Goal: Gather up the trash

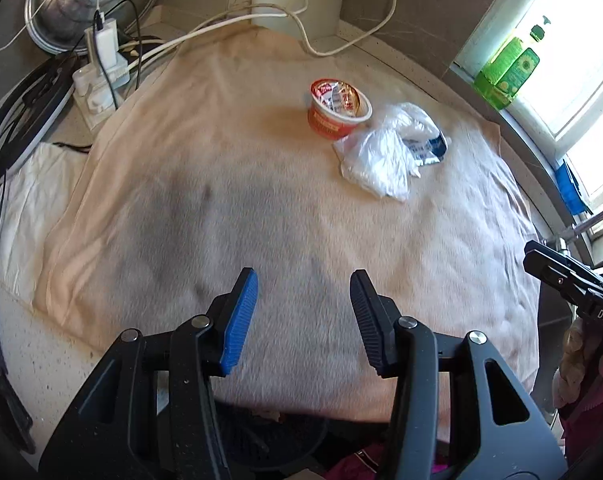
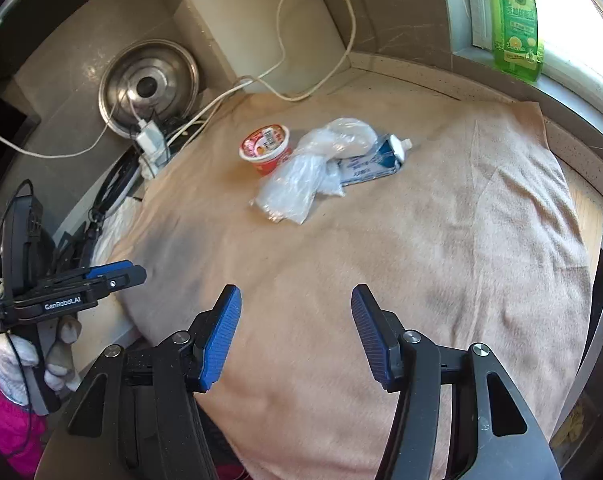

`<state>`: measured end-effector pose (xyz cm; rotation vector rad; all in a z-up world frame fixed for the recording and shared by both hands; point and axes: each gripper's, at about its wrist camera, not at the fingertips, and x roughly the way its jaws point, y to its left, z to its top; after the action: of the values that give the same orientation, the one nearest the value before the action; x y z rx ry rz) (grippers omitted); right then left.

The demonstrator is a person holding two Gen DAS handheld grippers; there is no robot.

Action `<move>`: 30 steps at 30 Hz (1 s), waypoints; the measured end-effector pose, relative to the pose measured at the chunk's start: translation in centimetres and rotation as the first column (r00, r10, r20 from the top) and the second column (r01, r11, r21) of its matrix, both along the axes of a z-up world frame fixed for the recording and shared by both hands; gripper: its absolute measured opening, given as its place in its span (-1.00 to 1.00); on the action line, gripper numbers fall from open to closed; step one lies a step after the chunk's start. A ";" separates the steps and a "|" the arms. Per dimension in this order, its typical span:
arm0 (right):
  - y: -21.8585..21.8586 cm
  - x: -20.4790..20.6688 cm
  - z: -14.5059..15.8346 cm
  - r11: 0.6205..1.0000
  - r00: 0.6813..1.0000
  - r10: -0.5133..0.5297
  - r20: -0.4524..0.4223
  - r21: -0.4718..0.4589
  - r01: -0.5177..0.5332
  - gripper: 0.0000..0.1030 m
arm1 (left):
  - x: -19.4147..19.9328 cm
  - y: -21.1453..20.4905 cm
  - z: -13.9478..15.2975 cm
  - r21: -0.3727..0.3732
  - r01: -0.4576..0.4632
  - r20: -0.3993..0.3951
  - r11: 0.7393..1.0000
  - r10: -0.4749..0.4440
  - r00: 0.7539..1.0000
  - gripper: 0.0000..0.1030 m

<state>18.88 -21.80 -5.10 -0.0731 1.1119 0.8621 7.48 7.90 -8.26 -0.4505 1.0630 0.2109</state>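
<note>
Left gripper (image 1: 303, 312): jaws are standing spread with nothing between them, hovering over the near part of the towel; in the right wrist view the same gripper (image 2: 135, 274) is showing side-on at the far left, held by a white-gloved hand (image 2: 17, 364).
Right gripper (image 2: 295, 330): jaws are likewise standing spread and holding nothing, hovering over the near edge of the towel.
Towel (image 1: 261, 208): a beige cloth is covering the worktop (image 1: 33, 360) and lying under both pairs of jaws.
Power strip (image 1: 101, 76): it is sitting far ahead and to the left of the left jaws, beyond the towel's left edge, with a white charger plugged in and white cables trailing off it.
Pot lid (image 2: 149, 84): a steel lid is leaning against the wall behind the power strip, far ahead-left of the right jaws.
Yogurt cup (image 1: 339, 110): a red-and-white cup is standing upright on the towel, well ahead of both pairs of jaws; its peeled foil lid is sitting in the mouth.
Plastic bag (image 1: 385, 156): a crumpled clear bag is lying just right of the cup and touching it, ahead-right of the left jaws.
Carton (image 2: 375, 160): a flattened blue-and-white carton with a white spout is lying partly under the bag, on its right side.
Green bottle (image 2: 517, 20): it is standing on the window ledge, far ahead-right.
</note>
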 end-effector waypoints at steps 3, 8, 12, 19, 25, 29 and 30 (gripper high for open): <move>-0.2 1.3 -0.4 1.000 1.000 -0.009 -0.008 0.000 0.009 0.09 | 1.8 0.5 0.1 0.001 -0.009 0.012 1.000 0.009 1.000 -0.05; -0.5 3.6 -1.2 1.000 0.999 -0.023 -0.034 0.001 0.023 0.09 | 5.2 2.6 0.5 -0.023 -0.047 0.030 0.999 0.048 0.998 -0.05; -0.7 5.2 -1.9 0.999 0.998 -0.038 -0.059 0.006 0.038 0.09 | 7.8 4.1 0.4 -0.048 -0.078 0.041 0.996 0.080 0.996 -0.05; -0.9 7.6 -2.7 0.998 0.995 -0.061 -0.083 0.014 0.062 0.09 | 12.8 6.2 -0.8 -0.066 -0.112 0.016 0.991 0.113 0.993 -0.05; -0.9 9.5 -3.5 0.997 0.991 -0.079 -0.112 0.017 0.081 0.09 | 16.0 6.9 -2.0 -0.104 -0.107 -0.003 0.989 0.107 0.994 -0.05; -0.6 10.4 -4.0 0.997 0.989 -0.077 -0.127 0.016 0.079 0.09 | 17.3 7.2 -2.6 -0.116 -0.111 -0.020 0.987 0.109 0.994 -0.05; -0.4 10.7 -4.1 0.997 0.988 -0.076 -0.131 0.017 0.079 0.09 | 17.6 7.2 -2.8 -0.112 -0.110 -0.024 0.988 0.108 0.994 -0.05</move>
<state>29.55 -22.21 -9.21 0.0450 1.2196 0.8184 25.12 15.11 -11.02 -0.6106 1.0718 0.2528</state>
